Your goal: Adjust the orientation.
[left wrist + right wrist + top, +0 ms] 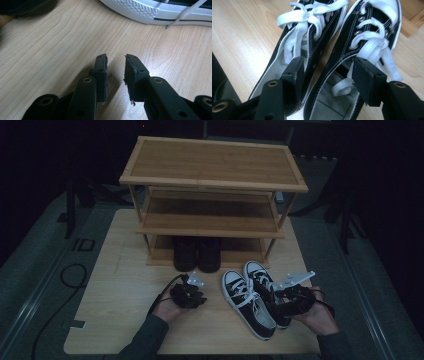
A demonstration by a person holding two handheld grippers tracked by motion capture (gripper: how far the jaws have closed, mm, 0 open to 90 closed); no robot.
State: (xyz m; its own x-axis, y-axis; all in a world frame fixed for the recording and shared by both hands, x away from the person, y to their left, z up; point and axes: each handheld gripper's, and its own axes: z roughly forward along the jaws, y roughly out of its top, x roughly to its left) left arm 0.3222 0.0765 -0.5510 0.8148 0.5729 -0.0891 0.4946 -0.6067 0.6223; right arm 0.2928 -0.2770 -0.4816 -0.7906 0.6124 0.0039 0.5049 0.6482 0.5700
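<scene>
High view: wooden table (115,295) with a three-tier shoe rack (212,185) at its far side; pair of dark boots (197,252) on the rack's bottom tier.
Sneakers: pair of black canvas sneakers (252,297) with white laces and toe caps, side by side on the table in front of the rack, toes toward it, right of centre.
Left gripper (189,292): held low over bare table, just left of the sneakers, apart from them. Left gripper view has its jaws parted by a narrow gap, nothing between them, wood grain below; a white sneaker sole (155,11) lies ahead at the upper edge.
Right gripper (287,297): at the heel end of the sneakers. Right gripper view has the jaws spread wide, one pad inside the left-hand shoe's opening, the other inside the right-hand shoe's opening, the two inner walls between them; pads do not visibly press. Released, not grasping.
Hands: each wraps its gripper from below; dark sleeves enter at the bottom edge.
</scene>
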